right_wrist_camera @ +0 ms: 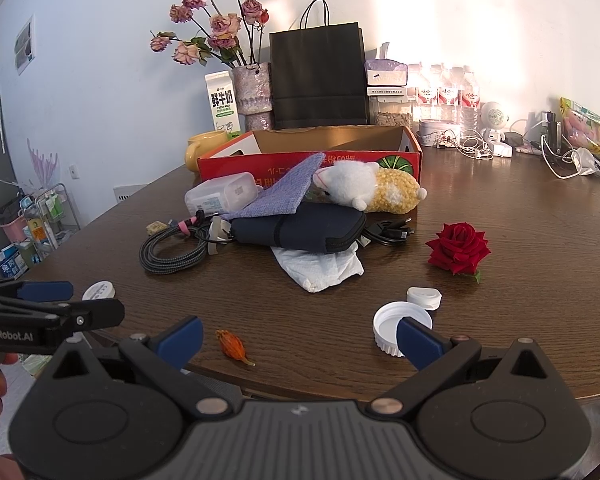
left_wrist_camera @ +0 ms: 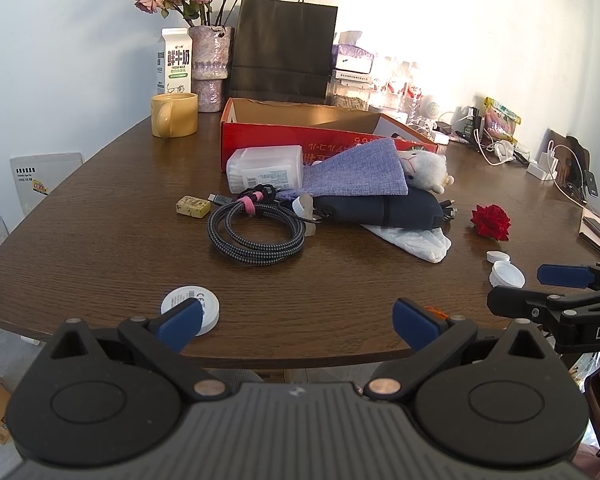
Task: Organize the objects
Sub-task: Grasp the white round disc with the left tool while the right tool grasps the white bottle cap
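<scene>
A heap lies mid-table in front of an open red cardboard box [left_wrist_camera: 328, 140]: a plush sheep [right_wrist_camera: 360, 184], purple cloth [left_wrist_camera: 360, 172], dark pouch [right_wrist_camera: 304, 226], coiled braided cable [left_wrist_camera: 256, 228] and clear plastic case [left_wrist_camera: 266, 168]. A red rose [right_wrist_camera: 458, 248] lies to the right. My left gripper [left_wrist_camera: 298, 320] hovers open over the near table edge, beside a white round disc [left_wrist_camera: 196, 308]. Also open and holding nothing, my right gripper [right_wrist_camera: 300, 340] has a white cap [right_wrist_camera: 392, 328] by its right finger and a dried orange bud [right_wrist_camera: 234, 346] between its fingers' span.
Along the back stand a yellow mug [left_wrist_camera: 174, 114], milk carton [left_wrist_camera: 174, 62], vase of dried roses [left_wrist_camera: 210, 68], black paper bag [left_wrist_camera: 284, 48], water bottles [right_wrist_camera: 448, 88] and tangled chargers [right_wrist_camera: 476, 144]. A small yellow block [left_wrist_camera: 193, 206] and crumpled white bag [right_wrist_camera: 320, 268] lie near the heap.
</scene>
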{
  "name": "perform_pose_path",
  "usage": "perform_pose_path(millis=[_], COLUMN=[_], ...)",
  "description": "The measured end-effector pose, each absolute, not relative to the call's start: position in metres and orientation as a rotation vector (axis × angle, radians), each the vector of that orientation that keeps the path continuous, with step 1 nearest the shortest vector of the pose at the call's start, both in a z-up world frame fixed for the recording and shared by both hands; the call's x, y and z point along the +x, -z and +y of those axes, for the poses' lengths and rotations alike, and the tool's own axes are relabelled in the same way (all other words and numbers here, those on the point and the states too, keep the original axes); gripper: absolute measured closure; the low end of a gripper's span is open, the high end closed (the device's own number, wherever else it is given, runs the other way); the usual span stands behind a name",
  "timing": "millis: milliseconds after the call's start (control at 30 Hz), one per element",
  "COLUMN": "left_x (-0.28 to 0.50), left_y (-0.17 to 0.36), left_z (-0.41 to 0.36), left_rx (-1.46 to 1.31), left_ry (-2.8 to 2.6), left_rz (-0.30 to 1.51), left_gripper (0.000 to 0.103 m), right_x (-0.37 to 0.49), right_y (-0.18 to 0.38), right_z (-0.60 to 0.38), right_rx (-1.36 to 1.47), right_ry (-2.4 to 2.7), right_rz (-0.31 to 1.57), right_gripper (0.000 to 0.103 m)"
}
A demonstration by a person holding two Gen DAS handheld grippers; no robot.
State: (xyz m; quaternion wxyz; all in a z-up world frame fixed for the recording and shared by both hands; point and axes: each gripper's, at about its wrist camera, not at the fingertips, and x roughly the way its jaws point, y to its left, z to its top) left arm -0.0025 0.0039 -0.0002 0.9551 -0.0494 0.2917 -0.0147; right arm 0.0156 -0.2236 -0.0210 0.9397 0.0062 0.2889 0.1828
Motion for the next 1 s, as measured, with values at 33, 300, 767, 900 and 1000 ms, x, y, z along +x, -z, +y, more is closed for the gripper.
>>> perform_pose_path(millis=[33, 300, 767, 900, 1000], left_x=[-0.003, 0.000, 0.011, 0.014, 0.013], left_y=[0.000, 0.002, 0.021, 0.026, 0.028], left_z=[0.004, 0.010, 0.041, 0.049, 0.051], left_rx=[-0.101, -0.107, -0.112, -0.115, -0.114], left_ry=[0.029, -0.001, -0.153, -0.187, -0.196], left_rz=[0.593, 0.589, 0.595, 0.599, 0.598], left_gripper=[0.000, 0.000, 0.000, 0.000, 0.000], right_x=[0.016, 0.022, 0.037, 0.042, 0.043], right_y=[0.021, 0.022, 0.039, 0.046, 0.050], right_z=[-0.224, -0.227, -0.249, -0.255, -0.256], right_rx=[0.013, 0.012, -0.042, -0.044, -0.051], right_ry=[-0.373, -0.355, -0.257, -0.259, -0.266], right_rz=[0.590, 0.593, 0.547, 0.545, 0.533], right_gripper=[0.000, 0.000, 0.002, 0.012, 0.022])
